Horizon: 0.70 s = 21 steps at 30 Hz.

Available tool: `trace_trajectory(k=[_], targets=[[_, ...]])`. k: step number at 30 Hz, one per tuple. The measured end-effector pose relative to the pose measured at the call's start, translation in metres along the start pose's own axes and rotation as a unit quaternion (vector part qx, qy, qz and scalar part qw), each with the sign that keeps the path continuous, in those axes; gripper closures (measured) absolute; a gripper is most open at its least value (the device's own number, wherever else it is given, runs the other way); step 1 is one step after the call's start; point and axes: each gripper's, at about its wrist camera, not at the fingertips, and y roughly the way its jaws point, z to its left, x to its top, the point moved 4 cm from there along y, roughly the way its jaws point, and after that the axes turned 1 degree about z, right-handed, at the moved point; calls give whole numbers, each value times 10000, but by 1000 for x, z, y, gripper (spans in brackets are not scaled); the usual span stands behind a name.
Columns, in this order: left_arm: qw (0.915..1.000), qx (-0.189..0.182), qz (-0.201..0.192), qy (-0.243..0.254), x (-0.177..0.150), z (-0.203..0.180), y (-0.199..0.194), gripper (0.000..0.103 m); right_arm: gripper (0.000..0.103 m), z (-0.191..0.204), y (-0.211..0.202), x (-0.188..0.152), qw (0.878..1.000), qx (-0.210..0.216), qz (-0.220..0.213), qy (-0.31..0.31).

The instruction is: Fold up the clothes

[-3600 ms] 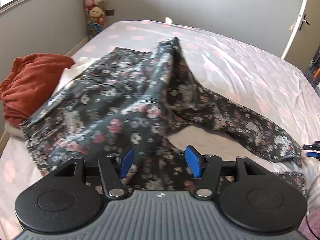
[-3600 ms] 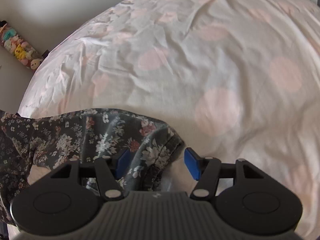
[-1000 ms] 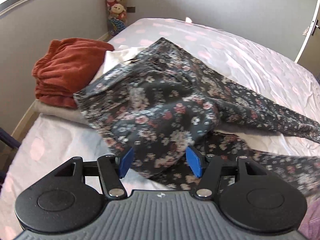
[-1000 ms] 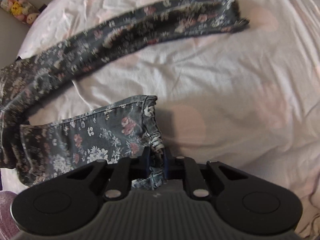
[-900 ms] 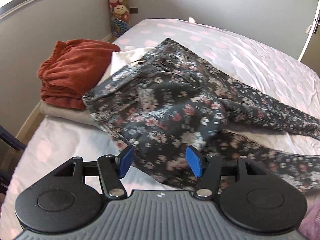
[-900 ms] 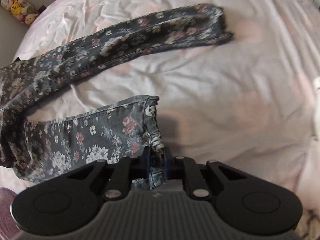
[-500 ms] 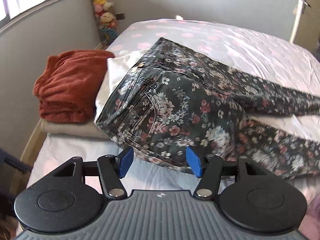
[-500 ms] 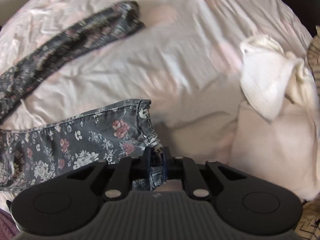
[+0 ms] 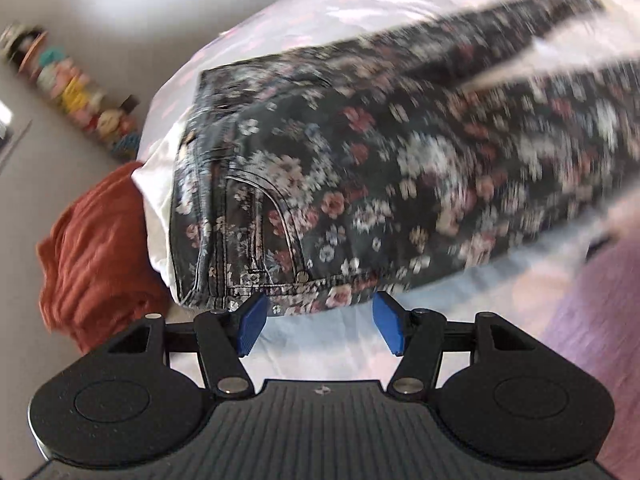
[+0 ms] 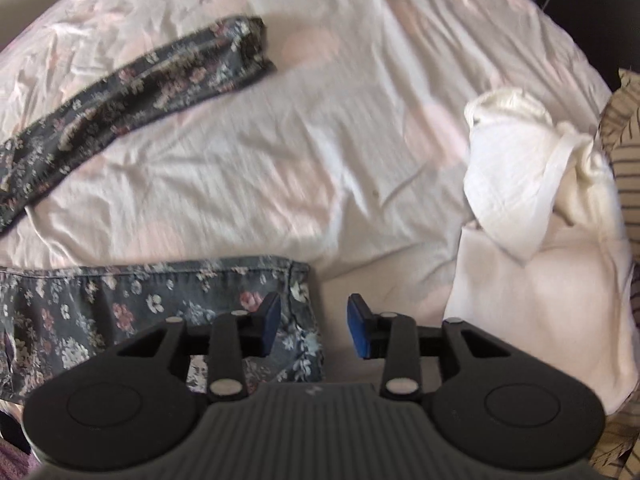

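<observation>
Floral trousers (image 9: 360, 168): dark denim with a pink and white flower print, lying spread across the bed, waistband and pocket end resting partly on a white folded garment (image 9: 154, 200). Both legs are running away across the sheet; in the right wrist view one leg (image 10: 132, 92) is lying diagonally at the far side, the other leg's hem (image 10: 160, 300) is lying flat in the foreground.

Left gripper (image 9: 318, 322): jaws standing apart, blue pads hovering just at the waistband edge, nothing pinched between them.

Right gripper (image 10: 312, 326): jaws opening; the hem's corner is lying under and beside the left-hand pad, not pressed by either pad.

Bed sheet (image 10: 320, 140): pale with faint pink dots, creased, carrying all of the above.

Rust-coloured folded garment (image 9: 96, 248): sitting beside the white one at the bed's edge.

White crumpled clothing (image 10: 532, 216): piled to the right of the hem, apart from it.

Plush toys (image 9: 76, 92): a blurred column against the wall.
</observation>
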Motion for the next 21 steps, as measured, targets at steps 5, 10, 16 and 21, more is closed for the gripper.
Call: trace_trajectory(k=[5,10,16,21], targets=[[9883,537,149,1417,-14,-18,27,46,61,10,-19,-6,9990,4,-291,-347],[9715,834,237,2206,-21,-25,52,53,61,1,-24,-23,9971,21,-360,-669],[9702,893,407,2214,-16,-31,65,77,61,-9,-35,-43,9906,144,-592,-1224],[9763,913,612,1865,-5,-25,66,92,61,-9,-34,-52,9663,-86,-742,-2464]])
